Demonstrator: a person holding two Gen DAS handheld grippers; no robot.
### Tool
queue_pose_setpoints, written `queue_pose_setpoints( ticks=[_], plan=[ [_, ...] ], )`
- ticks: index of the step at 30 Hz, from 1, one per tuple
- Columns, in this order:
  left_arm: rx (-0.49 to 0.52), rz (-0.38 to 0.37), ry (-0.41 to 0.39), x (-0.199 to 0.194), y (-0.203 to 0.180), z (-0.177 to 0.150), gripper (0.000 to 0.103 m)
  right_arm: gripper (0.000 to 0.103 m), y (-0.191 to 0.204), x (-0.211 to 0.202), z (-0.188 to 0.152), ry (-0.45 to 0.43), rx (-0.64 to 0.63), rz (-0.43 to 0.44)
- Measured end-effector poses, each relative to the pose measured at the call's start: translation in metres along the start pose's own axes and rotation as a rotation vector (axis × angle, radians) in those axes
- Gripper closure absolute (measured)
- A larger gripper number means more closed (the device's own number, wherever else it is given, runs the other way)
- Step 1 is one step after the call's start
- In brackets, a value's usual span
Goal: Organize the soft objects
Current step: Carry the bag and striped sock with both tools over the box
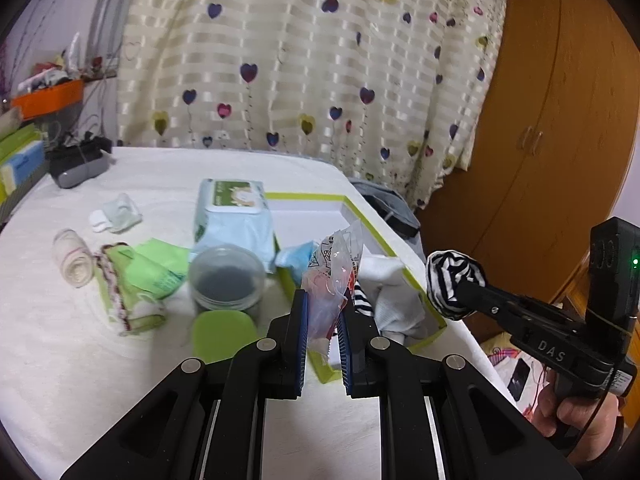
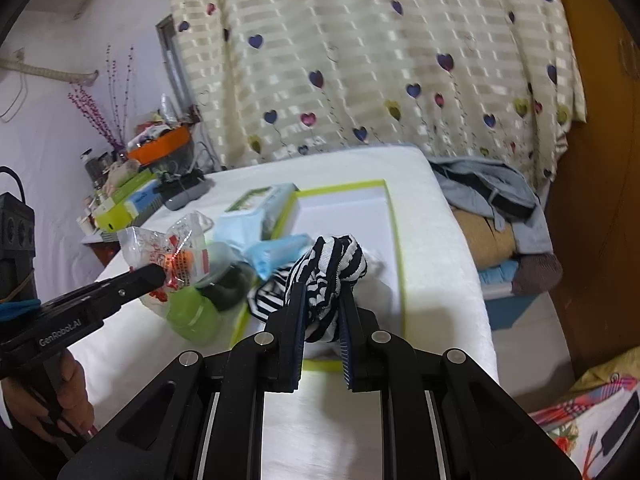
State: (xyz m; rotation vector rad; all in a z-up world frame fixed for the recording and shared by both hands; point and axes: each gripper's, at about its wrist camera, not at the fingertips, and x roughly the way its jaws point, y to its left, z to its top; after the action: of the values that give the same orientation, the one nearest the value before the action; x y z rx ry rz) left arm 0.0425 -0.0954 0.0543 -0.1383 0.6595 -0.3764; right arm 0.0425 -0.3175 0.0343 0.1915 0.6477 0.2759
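Note:
My left gripper (image 1: pixel 324 306) is shut on a clear plastic packet with red print (image 1: pixel 334 276), held above the near edge of a green-rimmed white box (image 1: pixel 376 236). The packet also shows in the right wrist view (image 2: pixel 172 256). My right gripper (image 2: pixel 322 304) is shut on a black-and-white striped rolled sock (image 2: pixel 332 276), held above the box (image 2: pixel 394 240); it shows at the right of the left wrist view (image 1: pixel 454 280). White and striped socks (image 1: pixel 396 300) lie inside the box.
On the white table (image 1: pixel 60 360) lie a wet-wipes pack (image 1: pixel 234 216), a clear round tub (image 1: pixel 226 278), a green lid (image 1: pixel 224 336), green folded cloths (image 1: pixel 136 284), a rolled bandage (image 1: pixel 74 256) and a blue pouch (image 1: pixel 296 258). Clothes (image 2: pixel 492 196) are piled right of the table.

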Motion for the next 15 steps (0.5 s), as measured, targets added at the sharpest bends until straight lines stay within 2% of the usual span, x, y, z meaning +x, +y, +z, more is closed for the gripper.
queue_pose_setpoints(
  ticks=[15],
  plan=[
    [0.030,-0.037,0.113,0.048,-0.019,-0.013,0.090,0.087,-0.023,0.037,-0.018,0.110,0.036,-0.009]
  ],
)
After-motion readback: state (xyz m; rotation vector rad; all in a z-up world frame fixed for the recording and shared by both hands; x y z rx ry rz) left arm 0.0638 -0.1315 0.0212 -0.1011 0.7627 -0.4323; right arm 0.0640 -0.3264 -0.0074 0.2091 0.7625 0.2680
